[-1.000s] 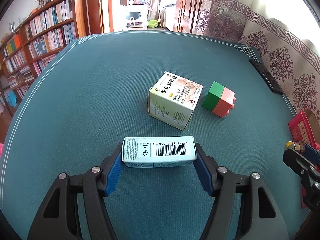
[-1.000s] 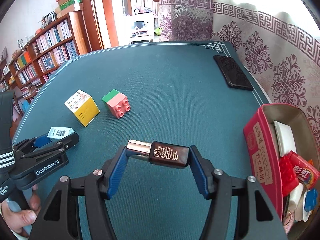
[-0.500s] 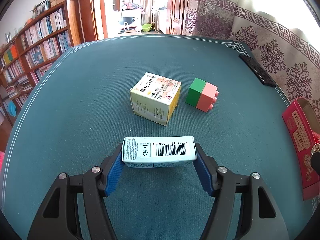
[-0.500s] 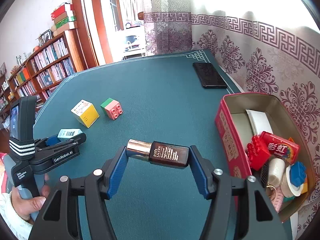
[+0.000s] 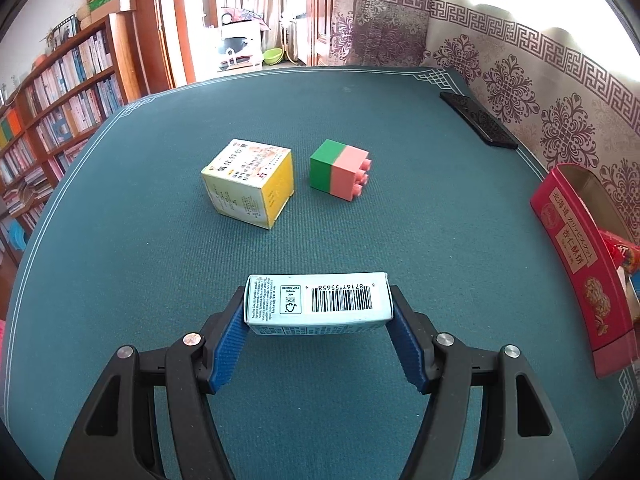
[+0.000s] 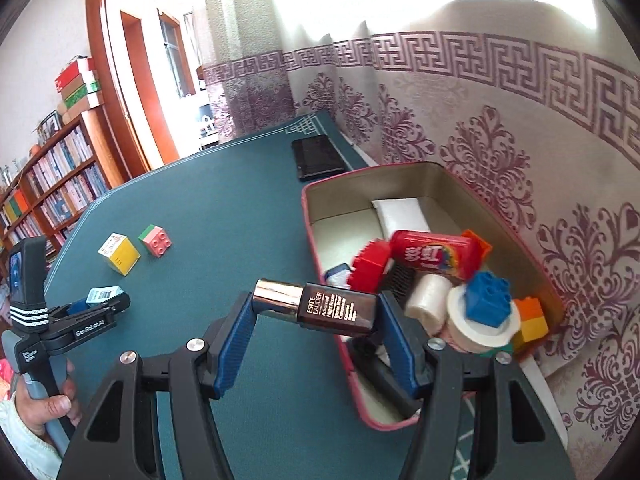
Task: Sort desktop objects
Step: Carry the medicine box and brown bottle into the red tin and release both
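My left gripper (image 5: 318,320) is shut on a pale blue barcode box (image 5: 318,304), held above the green table; it also shows in the right wrist view (image 6: 102,304). My right gripper (image 6: 316,316) is shut on a brown Estee Lauder bottle (image 6: 320,307) with a metallic cap, held above the left wall of the red tin box (image 6: 320,240). The tin holds toy bricks, a red packet, a white roll and other items. A yellow-and-white medicine box (image 5: 250,182) and a green-and-pink brick (image 5: 339,169) sit on the table ahead of the left gripper.
A black phone (image 5: 478,125) lies at the table's far right edge, by the patterned curtain. The red tin (image 5: 576,248) stands at the right edge in the left wrist view. Bookshelves (image 5: 60,96) stand beyond the table's left side.
My right gripper has swung right with the bottle, from over the table to over the tin's near wall. My left gripper with the blue box has shifted, so the tin now shows more.
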{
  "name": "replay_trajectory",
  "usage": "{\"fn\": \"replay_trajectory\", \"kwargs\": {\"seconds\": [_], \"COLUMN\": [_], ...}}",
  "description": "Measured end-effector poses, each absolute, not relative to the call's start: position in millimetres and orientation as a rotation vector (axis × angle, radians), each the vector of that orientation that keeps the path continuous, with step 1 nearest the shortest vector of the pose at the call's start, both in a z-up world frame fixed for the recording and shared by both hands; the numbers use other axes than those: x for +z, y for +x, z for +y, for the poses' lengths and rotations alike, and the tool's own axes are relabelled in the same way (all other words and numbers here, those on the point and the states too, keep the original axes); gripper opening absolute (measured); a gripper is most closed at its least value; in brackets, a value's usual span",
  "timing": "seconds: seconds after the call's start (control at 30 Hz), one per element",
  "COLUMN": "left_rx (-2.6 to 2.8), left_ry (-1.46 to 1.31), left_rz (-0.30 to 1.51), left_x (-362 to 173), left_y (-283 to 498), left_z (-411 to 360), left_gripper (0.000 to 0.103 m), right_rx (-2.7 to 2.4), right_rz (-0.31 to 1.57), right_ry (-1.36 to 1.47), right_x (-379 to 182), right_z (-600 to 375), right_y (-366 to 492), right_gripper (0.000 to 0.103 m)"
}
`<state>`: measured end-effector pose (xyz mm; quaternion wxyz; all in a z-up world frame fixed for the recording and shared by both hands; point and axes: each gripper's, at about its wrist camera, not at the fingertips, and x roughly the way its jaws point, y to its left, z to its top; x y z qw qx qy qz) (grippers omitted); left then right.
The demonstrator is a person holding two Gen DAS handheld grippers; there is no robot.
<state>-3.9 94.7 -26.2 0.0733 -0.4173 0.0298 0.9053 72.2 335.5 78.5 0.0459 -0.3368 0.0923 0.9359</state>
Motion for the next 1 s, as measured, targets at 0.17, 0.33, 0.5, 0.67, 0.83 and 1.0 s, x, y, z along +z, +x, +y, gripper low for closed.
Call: {"fn": "replay_trajectory", "kwargs": {"seconds": [0.17,0.33,0.5,0.67,0.83,1.0], "left_rx": [2.670,2.613,2.574,2.536,2.475,2.383], "left_ry": [-1.227,-1.191,-1.144,-1.106,-1.082,-1.060], "left_rz": [0.106,0.128,0.144,0.170,0.194,0.201], "left_x": [-19.6,-10.3,4.5,17.1,25.6,33.0], "left_y": [8.3,19.3,30.0,37.5,41.4,46.1], "left_z": [114.9,140.6,164.6,184.3,215.2,248.6], "left_gripper": [0.069,0.069,0.069,0.069,0.069,0.069], "right_rx": [2.795,2.787,2.803,2.834,2.838,2.831], "right_rz": [0.299,0.294,0.285,0.260,0.267,0.269], "right_ry": [-1.008,-1.001,-1.035,-1.074,-1.033,-1.024], "right_x": [74.9,71.2,63.9,59.7,59.2,56.5], "right_z": [367.7,381.9,386.0,387.0,394.6,402.6], "right_y": [87.0,92.3,89.8,90.6,100.6,106.6], "right_gripper": [0.066,0.066,0.066,0.084,0.084,0.084]}}
